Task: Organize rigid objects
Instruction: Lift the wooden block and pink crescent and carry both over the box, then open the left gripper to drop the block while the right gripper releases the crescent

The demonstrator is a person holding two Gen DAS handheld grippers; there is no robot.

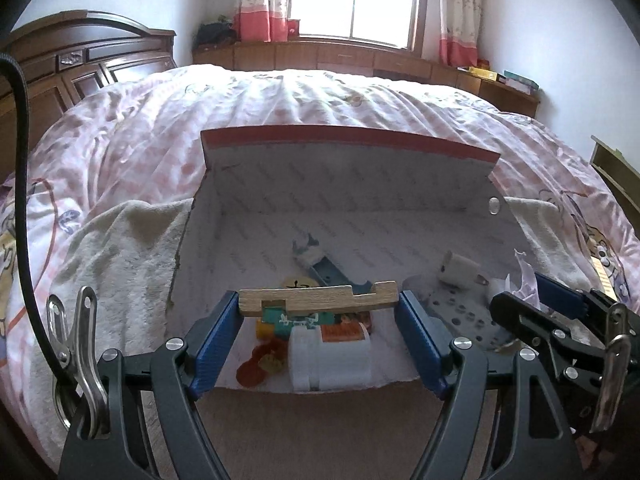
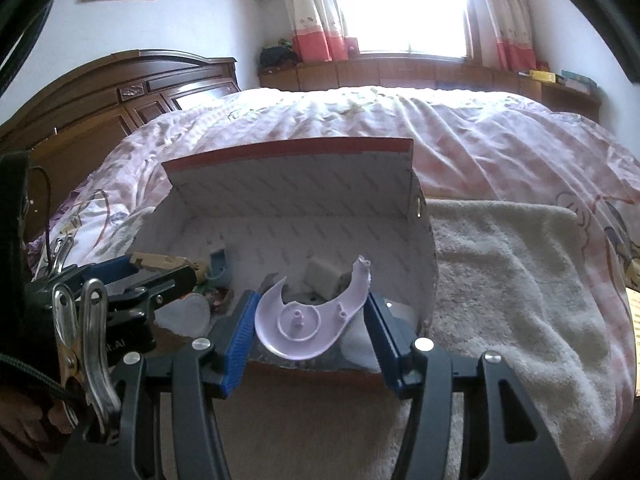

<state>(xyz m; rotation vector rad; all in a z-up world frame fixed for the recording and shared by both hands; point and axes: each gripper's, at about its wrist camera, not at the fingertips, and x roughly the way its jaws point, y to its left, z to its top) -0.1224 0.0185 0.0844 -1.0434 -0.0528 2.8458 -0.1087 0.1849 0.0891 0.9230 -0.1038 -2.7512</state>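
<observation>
Left gripper [image 1: 320,304] is clamping a notched wooden strip [image 1: 318,299] crosswise between its blue pads, holding it level above the near edge of the open cardboard box [image 1: 352,148]. Right gripper [image 2: 310,320] is gripping a pale lilac crescent-shaped plastic piece [image 2: 308,326], pads pressing on both sides, also over the box's near rim. Box is sitting on a cream towel [image 2: 500,264] on the bed with the pink quilt [image 1: 280,96], lid flap standing up at the back. Lying inside the box: a white plastic jar [image 1: 330,358] with an orange label, a white plug adapter [image 1: 458,270], a blue flat tool [image 1: 332,274], orange bits [image 1: 260,364], other small clutter too jumbled to tell.
</observation>
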